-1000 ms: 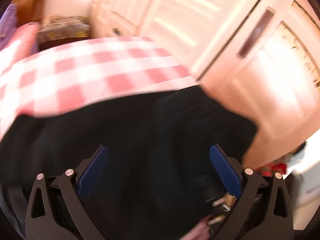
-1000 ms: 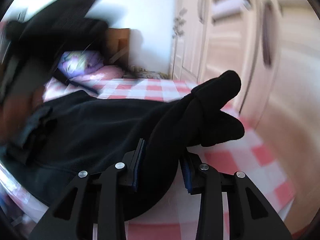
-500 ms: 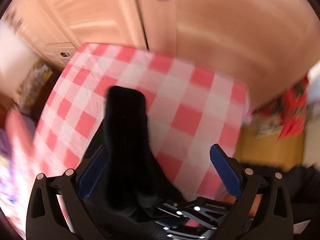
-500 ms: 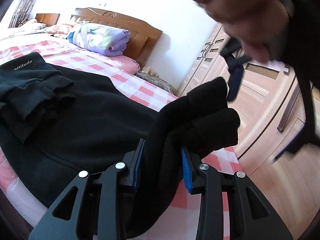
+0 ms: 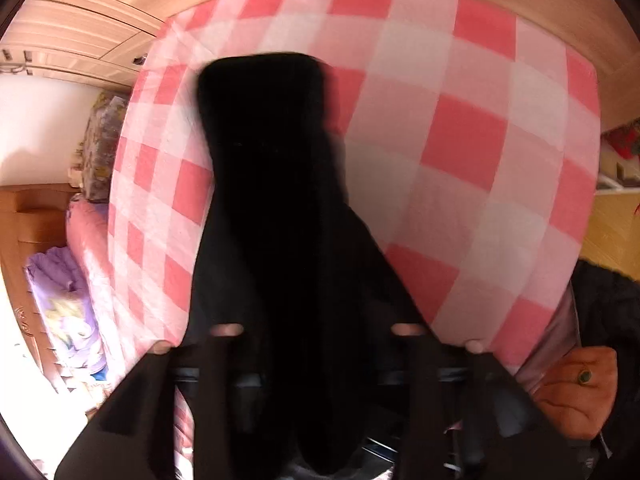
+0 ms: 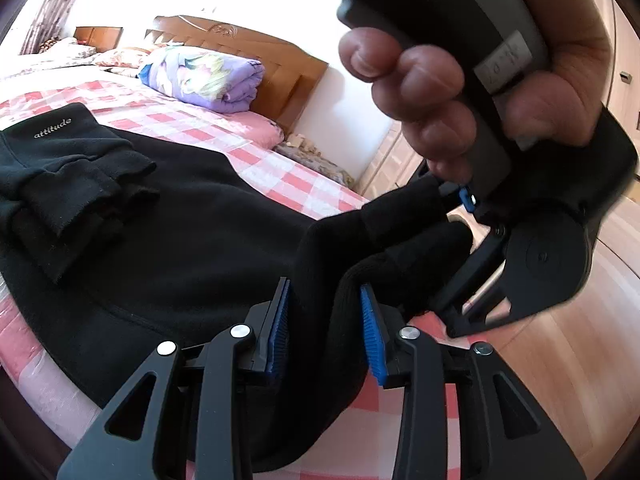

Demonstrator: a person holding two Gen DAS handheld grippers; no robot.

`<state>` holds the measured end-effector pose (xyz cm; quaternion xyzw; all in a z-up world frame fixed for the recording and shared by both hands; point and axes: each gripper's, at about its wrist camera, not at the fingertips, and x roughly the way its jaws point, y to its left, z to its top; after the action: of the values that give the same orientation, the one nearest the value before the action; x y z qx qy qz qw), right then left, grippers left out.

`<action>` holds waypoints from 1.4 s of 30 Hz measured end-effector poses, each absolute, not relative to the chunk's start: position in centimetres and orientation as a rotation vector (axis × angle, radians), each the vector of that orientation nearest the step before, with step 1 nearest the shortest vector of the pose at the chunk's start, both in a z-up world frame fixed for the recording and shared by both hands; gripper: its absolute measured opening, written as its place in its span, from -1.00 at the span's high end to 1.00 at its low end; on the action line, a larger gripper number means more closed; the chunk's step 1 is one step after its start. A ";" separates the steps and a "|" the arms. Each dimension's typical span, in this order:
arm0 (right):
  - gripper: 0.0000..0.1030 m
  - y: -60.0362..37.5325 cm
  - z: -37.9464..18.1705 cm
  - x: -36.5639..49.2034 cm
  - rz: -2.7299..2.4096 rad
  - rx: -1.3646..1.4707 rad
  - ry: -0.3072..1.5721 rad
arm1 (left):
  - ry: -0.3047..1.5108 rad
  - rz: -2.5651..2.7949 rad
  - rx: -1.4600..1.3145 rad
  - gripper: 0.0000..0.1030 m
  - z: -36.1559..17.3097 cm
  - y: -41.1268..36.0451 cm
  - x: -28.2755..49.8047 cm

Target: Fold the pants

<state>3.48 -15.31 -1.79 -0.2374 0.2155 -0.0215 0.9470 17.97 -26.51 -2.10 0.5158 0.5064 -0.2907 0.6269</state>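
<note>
Black pants [image 6: 168,248] lie across the pink checked bed [image 6: 208,124], one folded end at the left marked "attitude". My right gripper [image 6: 324,320] is shut on a raised pant leg end [image 6: 320,280] near the bed's edge. My left gripper [image 6: 464,200], held in a hand, is at the tip of the same leg end [image 6: 404,208] and looks closed on it. In the left wrist view the black leg [image 5: 272,200] runs between the fingers [image 5: 212,392] and hides the pads.
A folded purple quilt [image 6: 204,76] and a wooden headboard [image 6: 280,64] stand at the bed's far end. Pale wooden wardrobe doors [image 5: 100,20] run along the side. The wooden floor [image 6: 568,344] lies beyond the bed's edge.
My left gripper has swung from above the pants to the raised leg end and closed in on it. My right gripper has kept its hold.
</note>
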 end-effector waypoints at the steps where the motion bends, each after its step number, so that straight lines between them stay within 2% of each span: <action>1: -0.16 -15.4 -1.6 3.2 -0.025 -0.477 0.441 | 1.151 -0.684 1.162 0.47 -1.8 -26.3 18.0; 2: -0.80 -15.5 -1.5 2.9 -0.004 -0.471 0.439 | 1.142 -0.697 1.128 0.48 -1.2 -25.9 18.2; 3: -0.91 -15.5 -1.4 2.1 -0.007 -0.475 0.414 | 1.143 -0.702 1.101 0.48 -0.8 -25.4 18.4; 5: -0.91 -15.8 -1.3 0.7 -0.006 -0.475 0.389 | 1.135 -0.702 1.066 0.48 -0.3 -24.6 18.7; 10: -0.91 -18.4 -1.4 -0.5 0.038 -0.301 0.489 | 1.136 -0.742 0.900 0.48 2.7 -22.1 18.6; 14: -0.91 -17.5 -1.1 0.2 0.058 -0.295 0.513 | 1.140 -0.776 0.747 0.48 5.6 -20.3 17.9; 24: -0.91 -10.9 0.5 3.2 0.111 -0.305 0.510 | 1.057 -0.785 0.311 0.49 14.9 -7.0 15.9; 31: -0.91 -6.3 -2.0 4.2 -0.073 -0.640 0.481 | 0.957 -0.734 0.024 0.55 18.1 5.9 13.8; 34: -0.91 -6.9 -1.9 3.9 -0.076 -0.621 0.478 | 0.965 -0.671 -0.119 0.57 15.4 13.1 13.4; 37: -0.91 -6.6 -2.1 3.9 -0.054 -0.629 0.476 | 0.994 -0.585 -0.255 0.58 9.5 20.1 13.6; 42: -0.91 -4.6 -3.3 3.8 -0.030 -0.700 0.478 | 1.089 -0.511 -0.425 0.59 -0.9 26.4 14.2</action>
<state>3.82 -4.58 -3.34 -0.3394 0.2321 -0.0144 0.9114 14.22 26.36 -0.87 -0.1984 0.5085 -0.2383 0.8033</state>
